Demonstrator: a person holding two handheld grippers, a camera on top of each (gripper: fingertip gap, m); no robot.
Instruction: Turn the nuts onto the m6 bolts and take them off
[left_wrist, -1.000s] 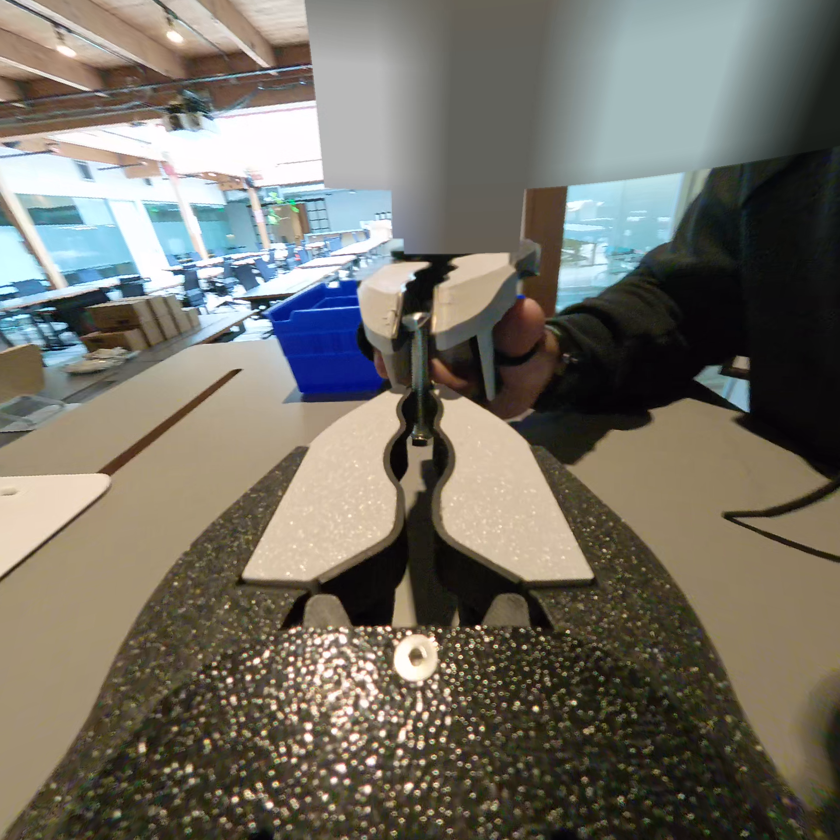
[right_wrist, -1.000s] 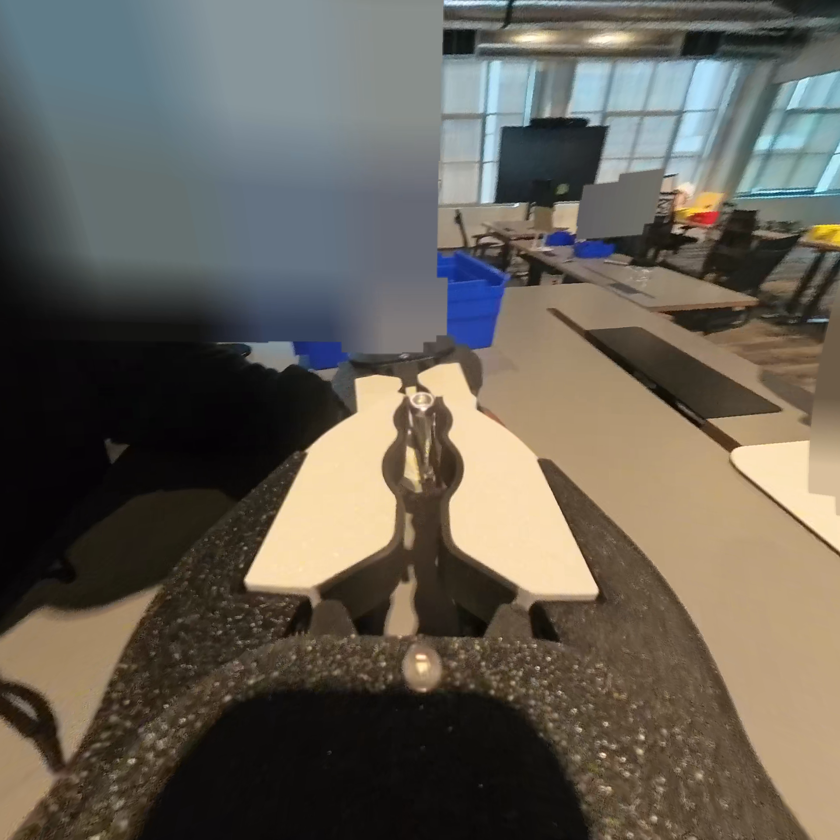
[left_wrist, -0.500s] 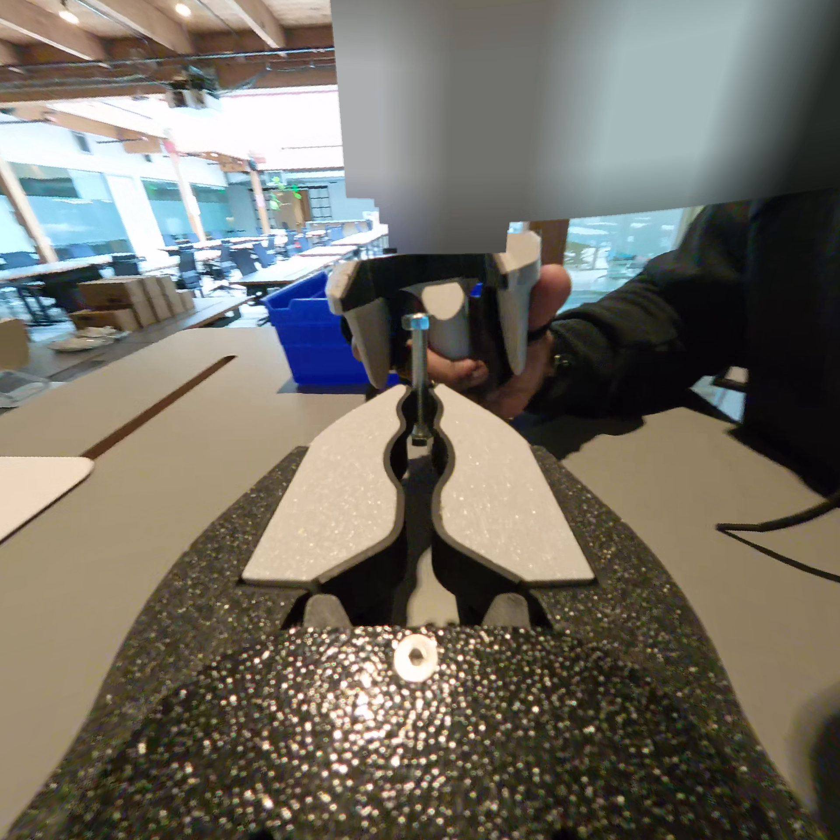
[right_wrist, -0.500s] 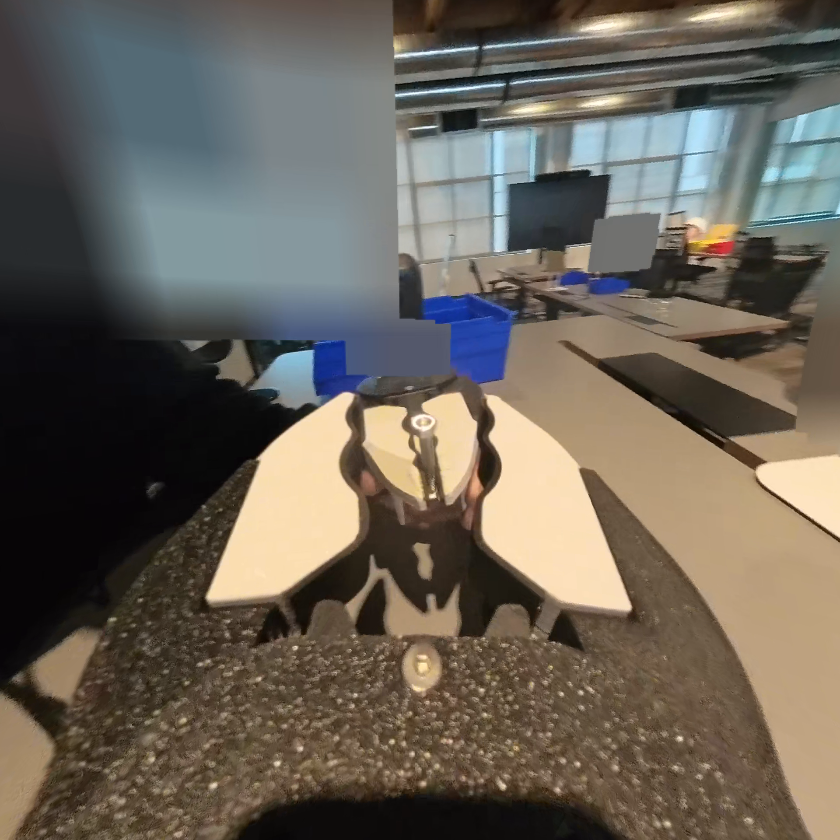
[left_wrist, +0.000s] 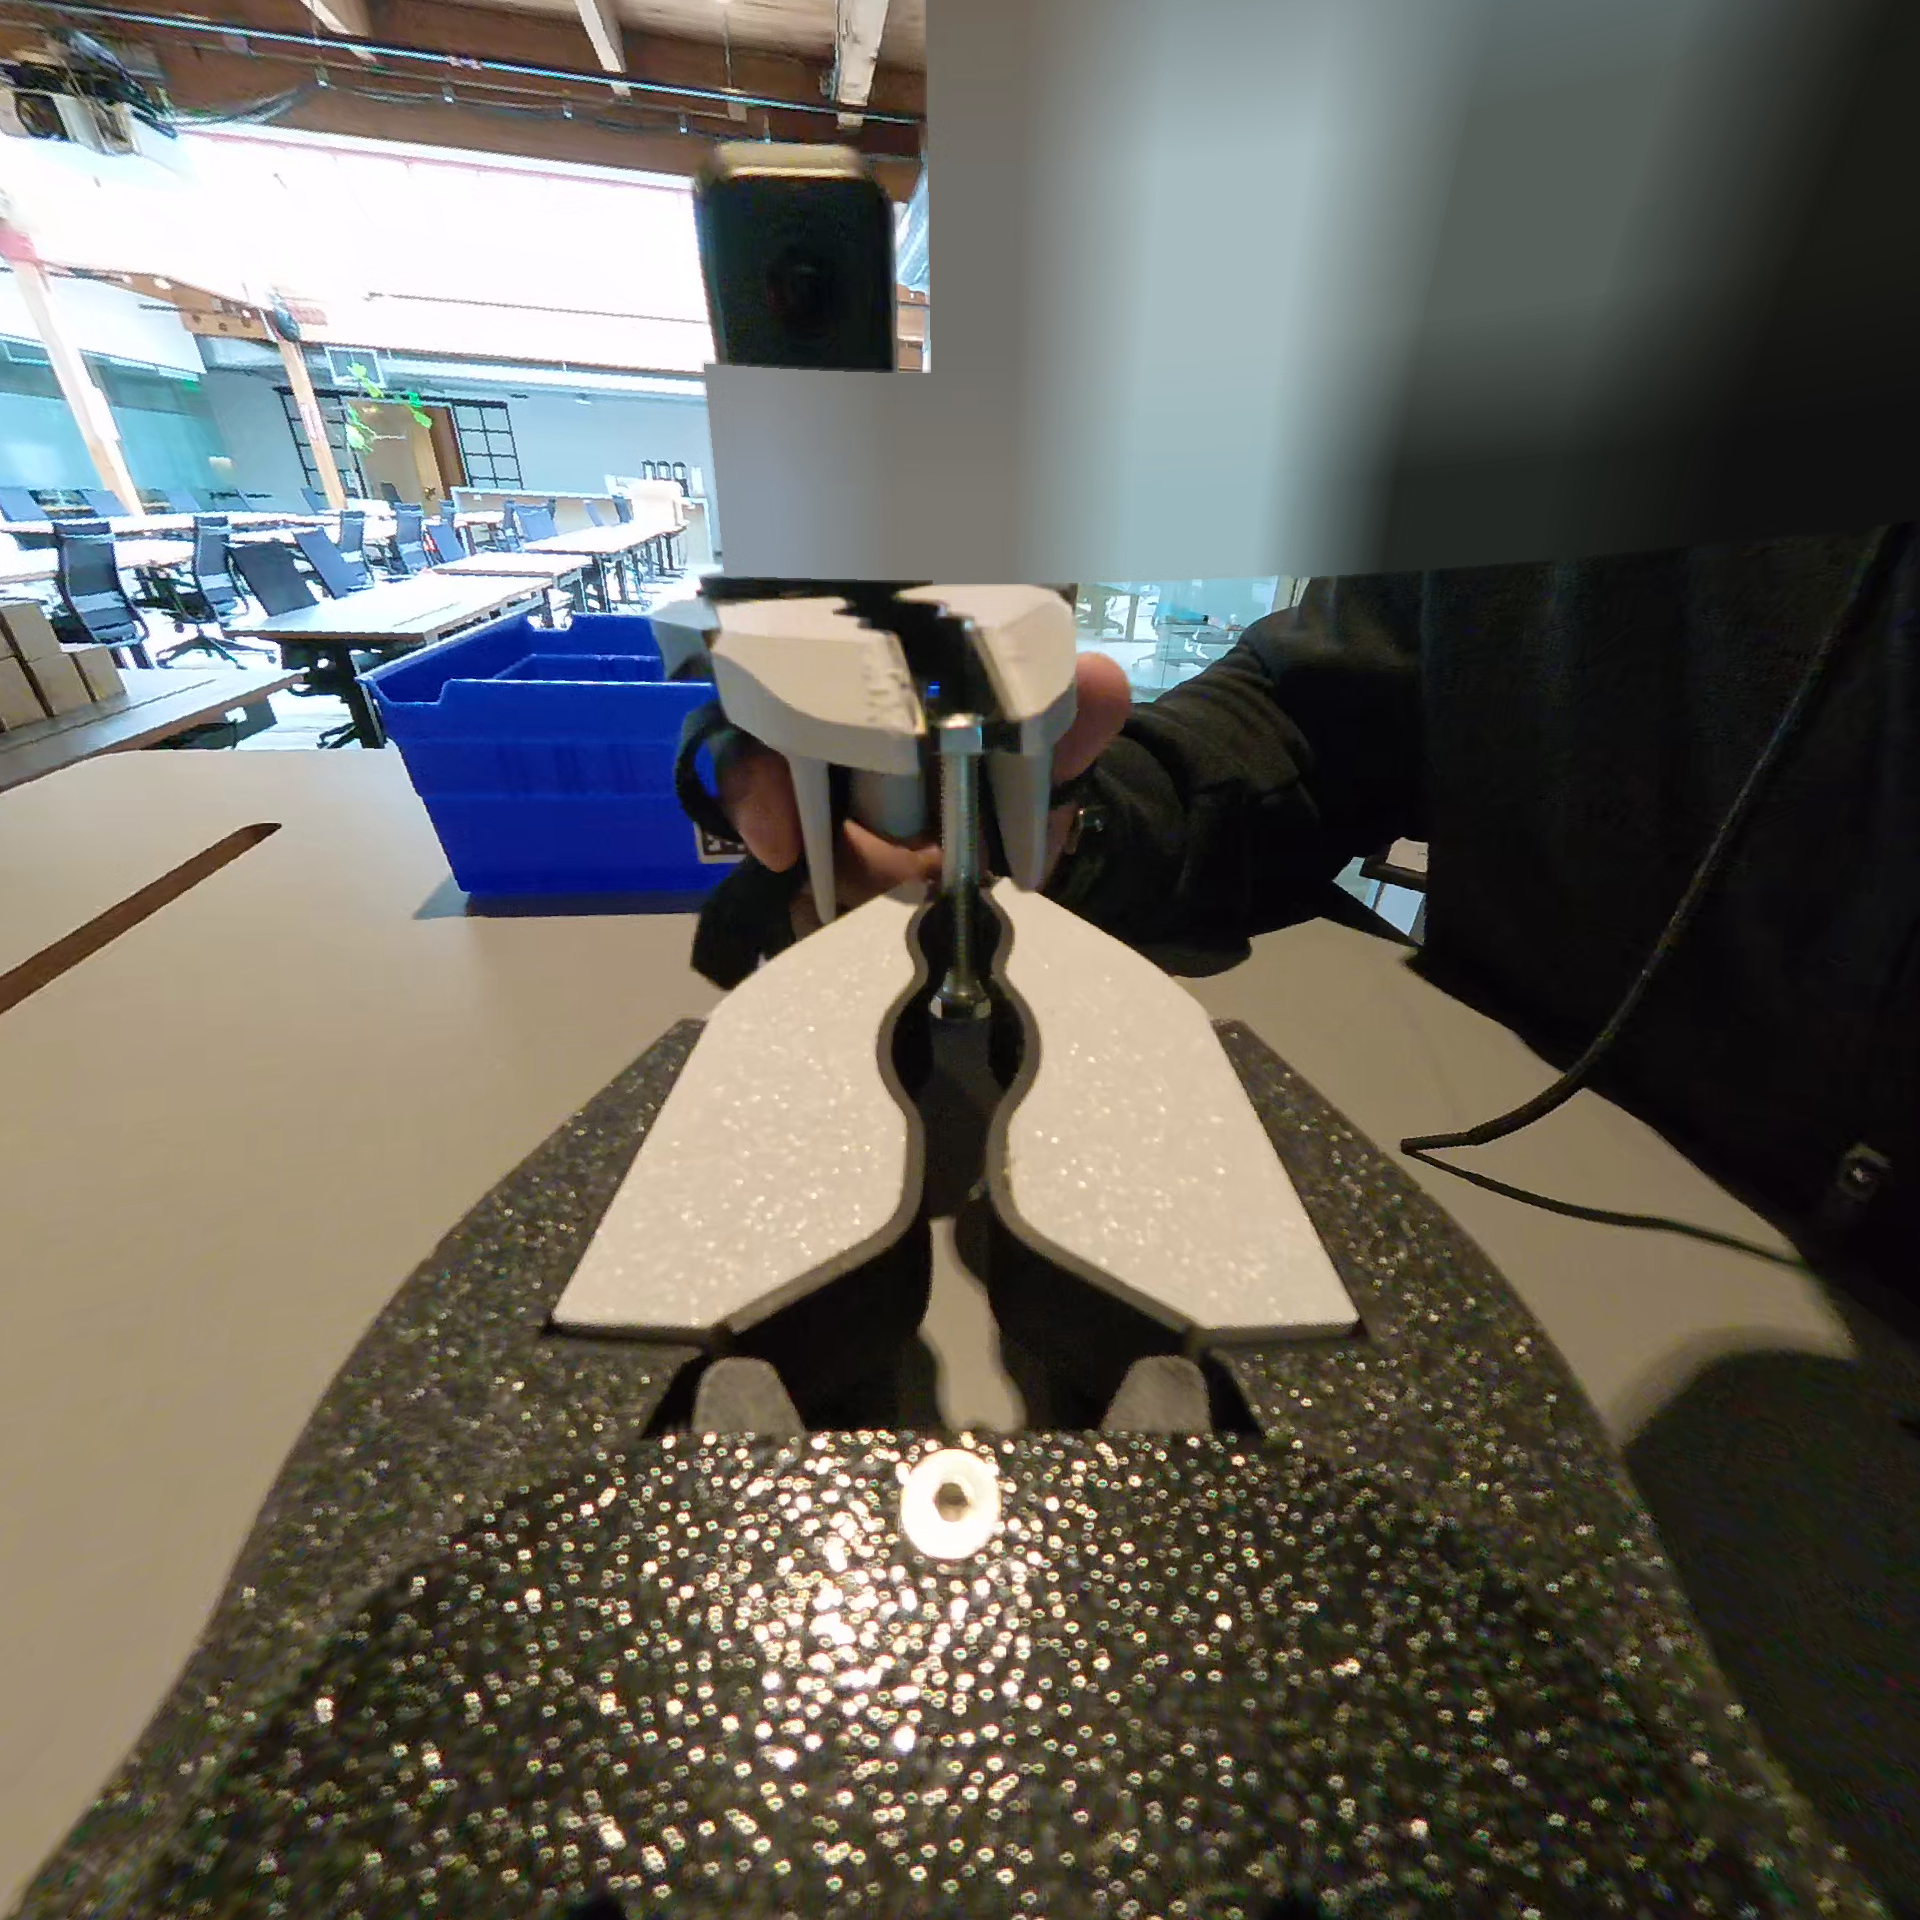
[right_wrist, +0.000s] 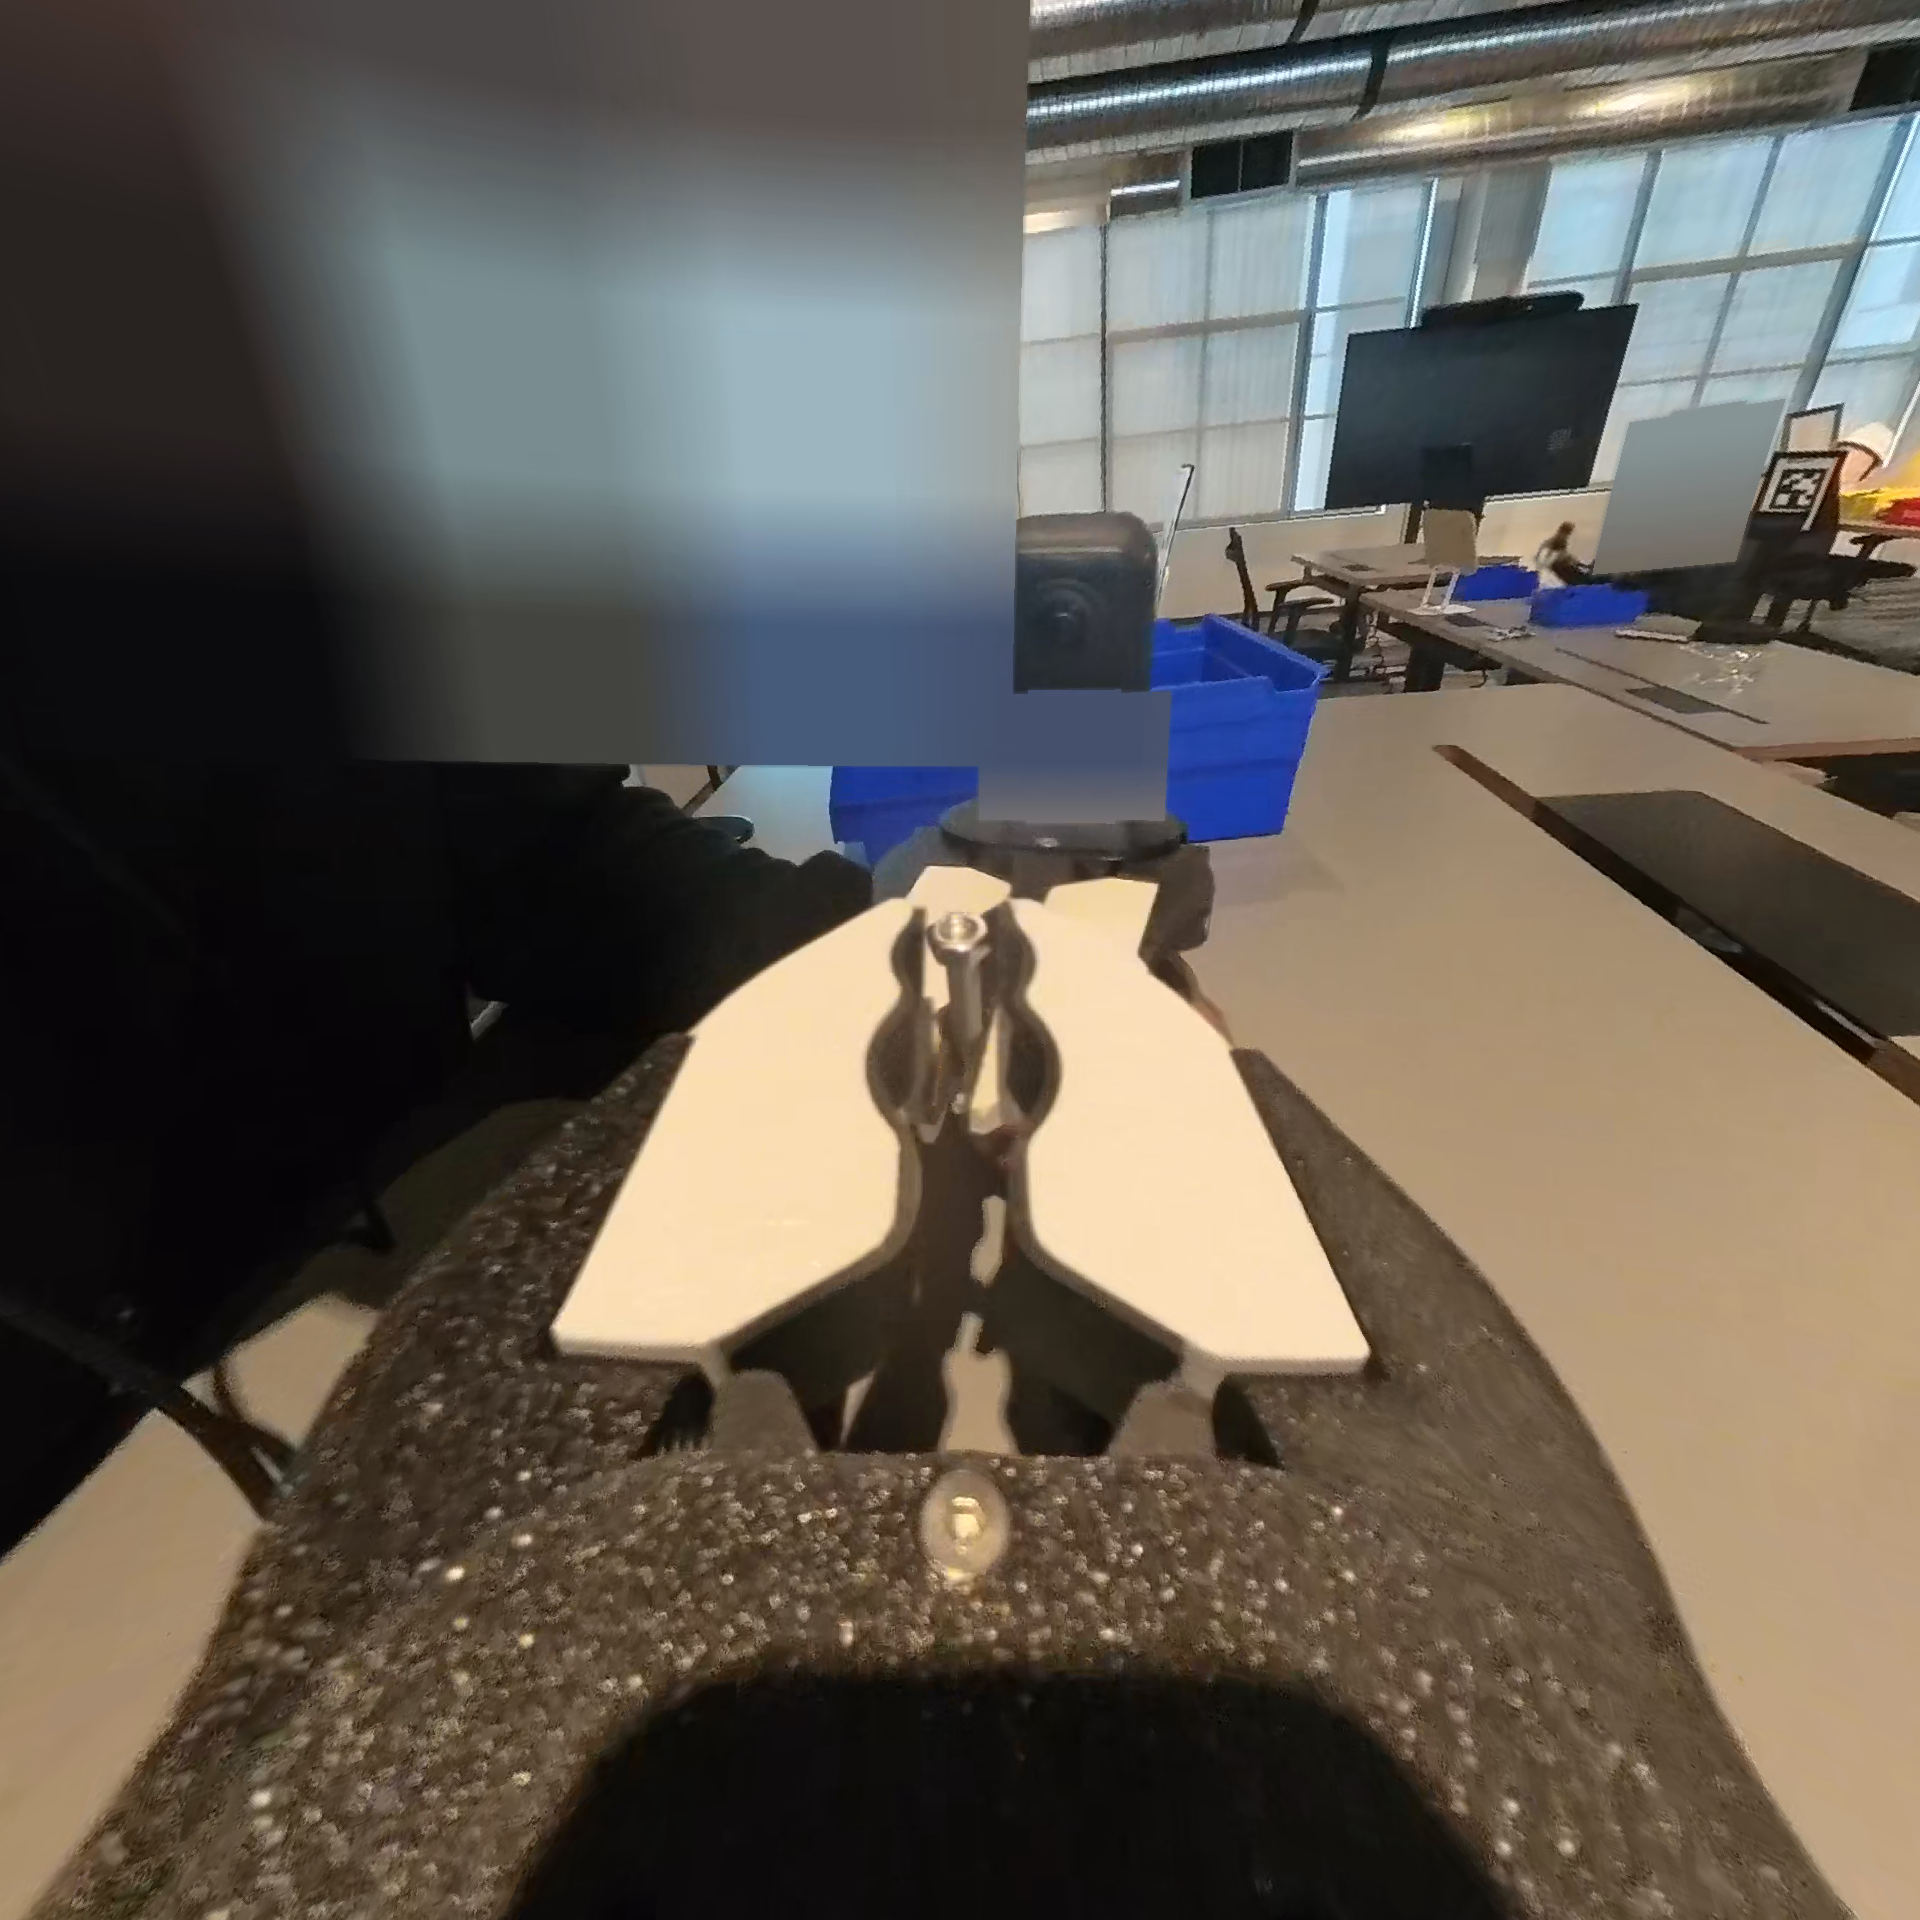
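A silver M6 bolt (left_wrist: 961, 852) stands upright between my two grippers above the grey table (left_wrist: 260, 1091). My left gripper (left_wrist: 961, 909) is shut around its lower end, with the hex nut (left_wrist: 961, 1003) sitting in the notch between the white fingers. My right gripper (left_wrist: 951, 717), held by a hand facing me, is shut on the bolt's head. In the right wrist view the right gripper (right_wrist: 961, 920) closes on the socket head of the bolt (right_wrist: 958, 932), and the shaft runs down between the jaws.
A blue bin (left_wrist: 540, 748) stands at the back of the table and also shows in the right wrist view (right_wrist: 1236, 727). A black cable (left_wrist: 1558, 1122) lies at the right by the person's dark sleeve (left_wrist: 1247, 748). A black mat (right_wrist: 1714, 883) lies farther right. The gap from one gripper's tips to the other's is roughly 4 centimetres.
My right gripper was shut on the bolt head, opened half a second ago, and has now closed on it again at a different angle. My left gripper kept its hold.
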